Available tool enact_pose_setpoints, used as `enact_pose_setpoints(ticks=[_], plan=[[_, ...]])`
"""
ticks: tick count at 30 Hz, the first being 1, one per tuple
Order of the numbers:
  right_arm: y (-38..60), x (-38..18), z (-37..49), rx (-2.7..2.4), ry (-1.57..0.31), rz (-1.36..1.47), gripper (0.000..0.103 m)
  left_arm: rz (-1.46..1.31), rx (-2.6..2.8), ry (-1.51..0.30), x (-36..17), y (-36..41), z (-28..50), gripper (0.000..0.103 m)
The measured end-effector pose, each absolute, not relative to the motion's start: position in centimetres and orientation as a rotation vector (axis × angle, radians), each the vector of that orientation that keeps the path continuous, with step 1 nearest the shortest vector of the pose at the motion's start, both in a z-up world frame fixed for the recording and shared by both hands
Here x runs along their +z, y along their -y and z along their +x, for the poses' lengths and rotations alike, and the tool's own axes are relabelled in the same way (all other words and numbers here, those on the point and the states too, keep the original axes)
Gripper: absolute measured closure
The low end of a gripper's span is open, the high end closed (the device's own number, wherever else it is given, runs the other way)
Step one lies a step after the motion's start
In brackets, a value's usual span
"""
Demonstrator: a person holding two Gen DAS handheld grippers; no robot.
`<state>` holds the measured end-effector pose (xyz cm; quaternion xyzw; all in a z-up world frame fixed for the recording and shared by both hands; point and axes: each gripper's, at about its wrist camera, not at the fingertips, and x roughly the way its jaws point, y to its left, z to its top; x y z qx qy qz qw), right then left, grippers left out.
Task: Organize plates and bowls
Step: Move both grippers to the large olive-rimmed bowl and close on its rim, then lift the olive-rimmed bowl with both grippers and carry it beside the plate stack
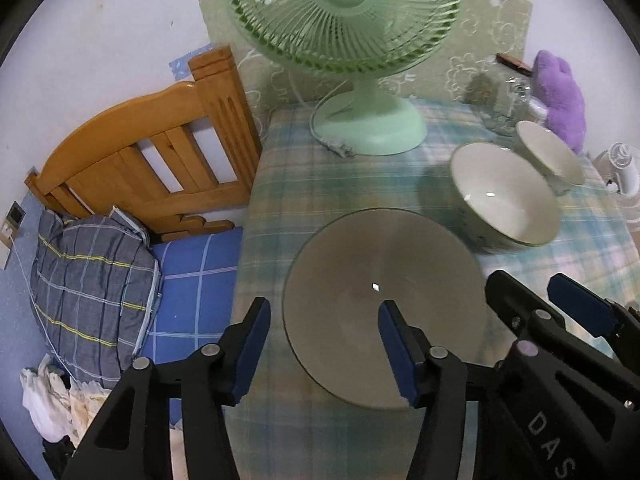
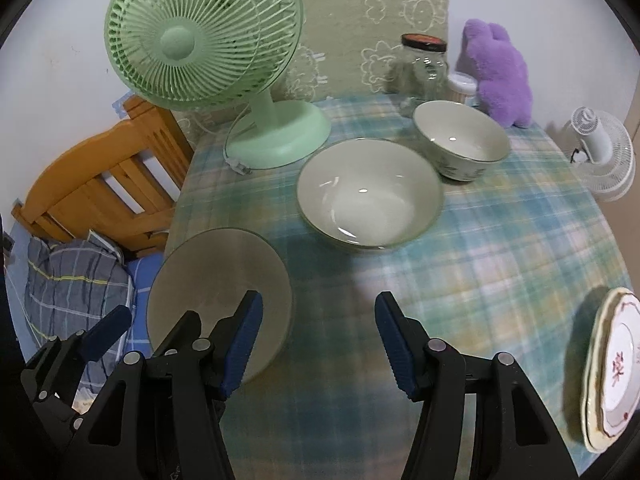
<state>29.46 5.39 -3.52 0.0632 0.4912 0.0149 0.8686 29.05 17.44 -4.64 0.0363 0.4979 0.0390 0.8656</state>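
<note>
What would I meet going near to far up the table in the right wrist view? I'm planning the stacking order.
Right gripper → grey plate → large bowl → small bowl → glass jar.

Green fan (image 2: 200,40), glass jar (image 2: 424,68), purple plush (image 2: 500,76) on the checked tablecloth (image 2: 500,248)

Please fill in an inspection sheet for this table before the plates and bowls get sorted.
Surface: plaid tablecloth covers the table.
Job's things: grey plate near the left edge; large bowl and small bowl upright, close together; stacked patterned plates at the right edge.
Clutter: green fan, glass jar, purple plush toy.
Grippers: left tongs open over the grey plate's left rim; right tongs open, nothing between them.
Cables: fan cord on the cloth.
Surroundings: wooden bed frame, pillow, white fan.
</note>
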Motion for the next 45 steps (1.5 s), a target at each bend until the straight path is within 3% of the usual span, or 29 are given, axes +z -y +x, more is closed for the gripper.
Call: enact_pose_setpoints(ticks=[8,10,15,28,45], plan=[[-6.9,-5.9,32.4,0.046,-1.071,0.109,0.059,0.049,0.081,-1.063,-6.5,-18.6,31.2,0.062],[-7.2,-6.4,32.7,0.060,-1.075,0.102,0.072,0.048,0.089,-1.067,-6.8,-18.7,31.5,0.067],[-7.9,-7.1,33.4,0.083,-1.095,0.075,0.086,0.045,0.085,-1.076,-7.4,-18.9,32.0,0.076],[-7.8,-6.8,33.0,0.095,-1.113,0.042,0.087,0.023,0.099,-1.100,-7.3,-18.4,31.0,0.078],[-1.6,-5.8,27.2,0.065,-1.154,0.030,0.087,0.029,0.064,-1.136,-6.5,-11.5,25.2,0.078]])
